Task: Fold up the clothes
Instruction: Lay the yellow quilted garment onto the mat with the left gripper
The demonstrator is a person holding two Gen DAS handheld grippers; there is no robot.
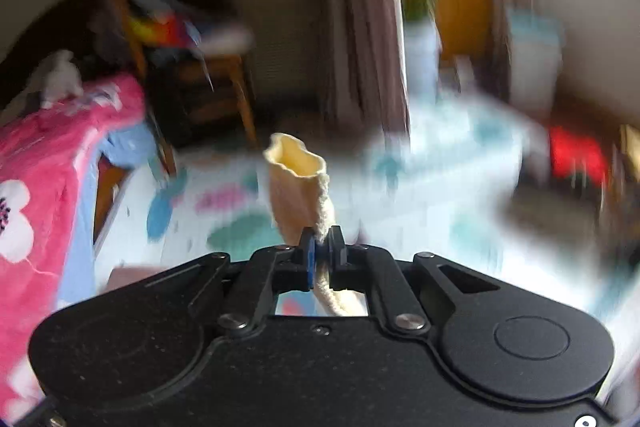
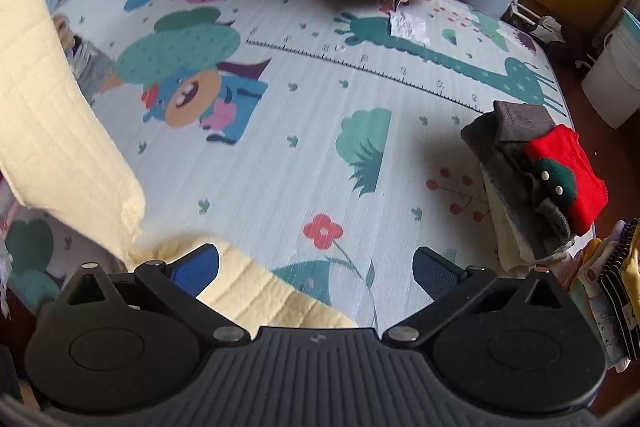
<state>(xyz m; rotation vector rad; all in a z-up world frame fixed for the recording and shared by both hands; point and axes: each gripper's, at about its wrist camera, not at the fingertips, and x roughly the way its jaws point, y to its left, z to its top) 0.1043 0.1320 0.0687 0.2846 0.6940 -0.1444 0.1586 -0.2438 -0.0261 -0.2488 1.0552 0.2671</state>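
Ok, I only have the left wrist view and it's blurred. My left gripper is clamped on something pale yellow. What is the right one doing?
Observer: The right gripper is open and holds nothing; it hangs over the play mat.
Operator: Where is the rest of the yellow cloth?
Observer: The yellow garment hangs down at the left of the right wrist view, and its lower end lies on the mat beside the right gripper's left finger.
Operator: Any finished pieces?
Observer: A pile of clothes sits at the mat's right edge, grey pieces with a red one on top.
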